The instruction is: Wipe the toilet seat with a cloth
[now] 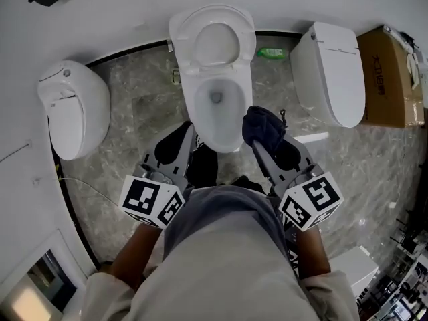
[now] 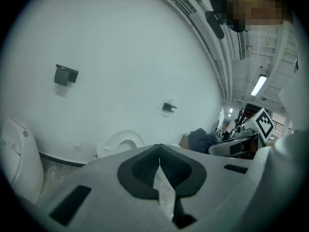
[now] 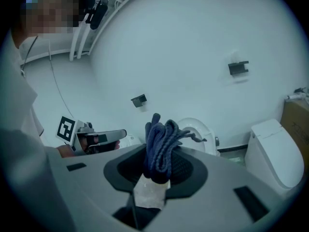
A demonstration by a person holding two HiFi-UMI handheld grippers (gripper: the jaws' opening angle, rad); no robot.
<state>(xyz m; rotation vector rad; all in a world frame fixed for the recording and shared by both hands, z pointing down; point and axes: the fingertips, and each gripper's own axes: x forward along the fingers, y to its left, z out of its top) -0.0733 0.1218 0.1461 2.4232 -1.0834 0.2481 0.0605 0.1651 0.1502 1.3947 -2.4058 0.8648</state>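
Between the clenched jaws of the right gripper (image 3: pixel 155 177) sat a bunched dark blue cloth (image 3: pixel 161 144), its folds sticking up past the pads. From the head camera, cloth and gripper hung just beside the front right edge of a white toilet (image 1: pixel 224 142) — whether the cloth touched the rim could not be told. The lid (image 1: pixel 212 20) stood raised against the white wall, and the bowl lay open. Whether the seat ring was raised with the lid was unclear. At the other side of the bowl's front, the left gripper (image 2: pixel 160 166) was clamped shut with nothing in it.

A second toilet (image 1: pixel 73 109), lid closed, stood well to the left, and a third toilet (image 1: pixel 331 72), also closed, stood to the right. Beyond the third one stood a brown cardboard box (image 1: pixel 391 79). All of it rested on a grey marbled floor (image 1: pixel 134 92) — the person stood over it, facing the middle toilet.
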